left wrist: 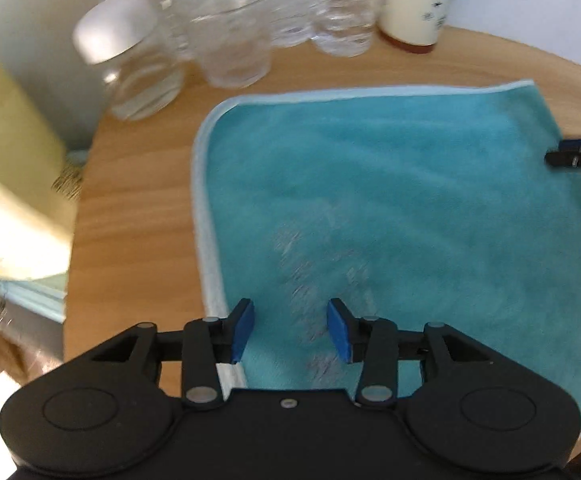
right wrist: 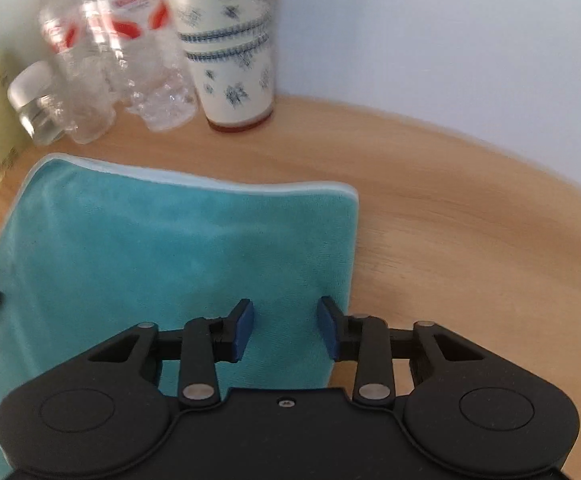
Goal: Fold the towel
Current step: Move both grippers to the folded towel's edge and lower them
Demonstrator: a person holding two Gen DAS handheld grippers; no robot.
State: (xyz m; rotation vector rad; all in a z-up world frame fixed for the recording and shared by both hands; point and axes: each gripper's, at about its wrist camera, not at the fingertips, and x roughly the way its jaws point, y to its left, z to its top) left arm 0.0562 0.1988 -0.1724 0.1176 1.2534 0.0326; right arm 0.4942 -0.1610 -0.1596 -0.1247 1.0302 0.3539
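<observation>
A teal towel [left wrist: 390, 208] with a pale blue hem was laid flat on the round wooden worktop [left wrist: 138, 208], unfolded as far as could be seen. The left tool [left wrist: 290, 330] was held low over the towel's near left part, its blue-padded fingers [left wrist: 243, 330] spread apart with only cloth seen between them and nothing gripped. The right tool [right wrist: 286, 328] was held over the towel's near right part, close to the right hem, its fingers likewise parted and empty. In the left wrist view, the tip of the right tool was seen at the towel's right edge. Beyond the towel's far hem, clear plastic bottles [left wrist: 338, 12] and a glass jar [left wrist: 134, 60] with a white lid were grouped, and a patterned paper cup [right wrist: 230, 44] was stood just beside the bottles, near the wall. Whether either tool touched the towel could not be told.
</observation>
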